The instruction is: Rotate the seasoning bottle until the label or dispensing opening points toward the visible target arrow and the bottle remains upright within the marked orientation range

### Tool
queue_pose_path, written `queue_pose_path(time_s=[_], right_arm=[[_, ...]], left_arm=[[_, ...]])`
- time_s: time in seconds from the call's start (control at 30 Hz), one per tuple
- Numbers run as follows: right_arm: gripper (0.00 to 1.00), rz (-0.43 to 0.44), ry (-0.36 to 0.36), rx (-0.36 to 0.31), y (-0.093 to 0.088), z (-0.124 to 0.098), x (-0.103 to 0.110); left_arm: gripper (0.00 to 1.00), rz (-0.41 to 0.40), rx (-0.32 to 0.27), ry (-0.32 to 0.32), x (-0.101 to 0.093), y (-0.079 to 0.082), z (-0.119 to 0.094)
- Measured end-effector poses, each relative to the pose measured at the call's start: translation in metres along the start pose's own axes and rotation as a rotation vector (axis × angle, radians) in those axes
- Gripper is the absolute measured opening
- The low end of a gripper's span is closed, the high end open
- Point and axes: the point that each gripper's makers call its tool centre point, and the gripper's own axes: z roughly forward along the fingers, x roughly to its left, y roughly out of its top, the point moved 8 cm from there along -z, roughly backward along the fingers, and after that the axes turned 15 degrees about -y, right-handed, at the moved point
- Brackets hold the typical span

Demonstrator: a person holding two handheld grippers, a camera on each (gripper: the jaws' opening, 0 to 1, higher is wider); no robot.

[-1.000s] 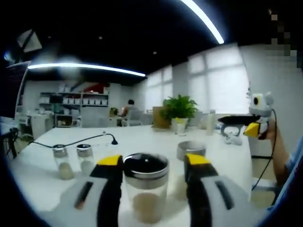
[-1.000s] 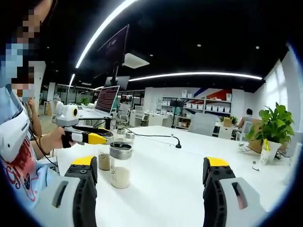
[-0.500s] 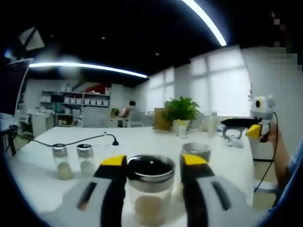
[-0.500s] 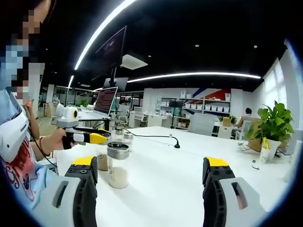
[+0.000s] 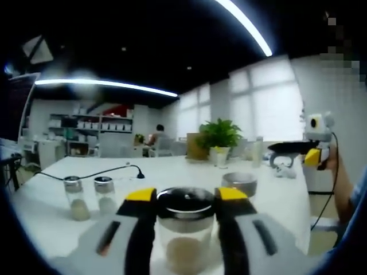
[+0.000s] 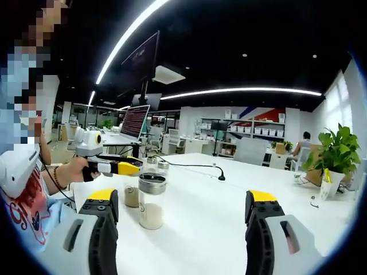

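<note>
the seasoning bottle stands upright on the white bench at the lower centre of the left gripper view, with the left gripper closed in on it, yellow tips against the metal lid. no arrow or label is readable, so judge the turn by the lid's opening. twist slowly about the bottle's own axis, keeping its base flat. the right gripper is spread wide and holds nothing. three other bottles stand nearby.

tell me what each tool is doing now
left tool: shut on the bottle
right tool: open, holding nothing
</note>
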Motion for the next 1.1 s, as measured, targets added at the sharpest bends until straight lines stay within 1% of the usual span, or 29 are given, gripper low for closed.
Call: queue_pose_path(time_s=[0.23,0.3,0.33,0.4,0.53,0.63,0.7,0.73,0.8,0.93,1.1], right_arm=[[0.94,0.006,-0.001,0.007,-0.001,0.001,-0.001],[0.94,0.020,0.015,-0.042,0.004,0.000,0.000],[0.94,0.025,0.025,-0.056,0.006,-0.001,0.001],[0.94,0.022,0.033,-0.064,0.008,-0.003,0.004],[0.96,0.000,0.029,-0.057,0.008,-0.002,0.005],[0.95,0.006,0.022,-0.046,0.006,-0.001,0.004],[0.94,0.027,0.020,-0.041,0.005,0.000,0.002],[0.93,0.065,0.020,-0.041,0.004,0.002,0.002],[0.93,0.094,0.026,-0.037,0.002,0.003,0.000],[0.93,0.087,0.011,-0.020,-0.001,0.004,-0.001],[0.93,0.091,0.010,-0.020,-0.001,0.004,-0.002]], left_arm=[[0.42,0.003,-0.003,-0.017,0.001,0.000,0.000],[0.42,0.007,-0.004,-0.025,0.002,0.000,0.000],[0.42,0.009,-0.005,-0.029,0.002,0.000,-0.001],[0.42,0.014,-0.007,-0.034,0.002,-0.001,-0.001],[0.42,0.015,-0.014,-0.044,0.004,-0.001,-0.001],[0.42,0.012,-0.017,-0.056,0.005,-0.001,-0.002],[0.42,0.006,-0.020,-0.073,0.006,-0.001,-0.003],[0.42,0.004,-0.021,-0.080,0.006,-0.001,-0.003],[0.42,-0.001,-0.018,-0.110,0.007,-0.001,-0.003],[0.42,-0.004,-0.025,-0.157,0.010,-0.002,-0.005],[0.42,-0.009,-0.028,-0.200,0.013,-0.002,-0.005]])
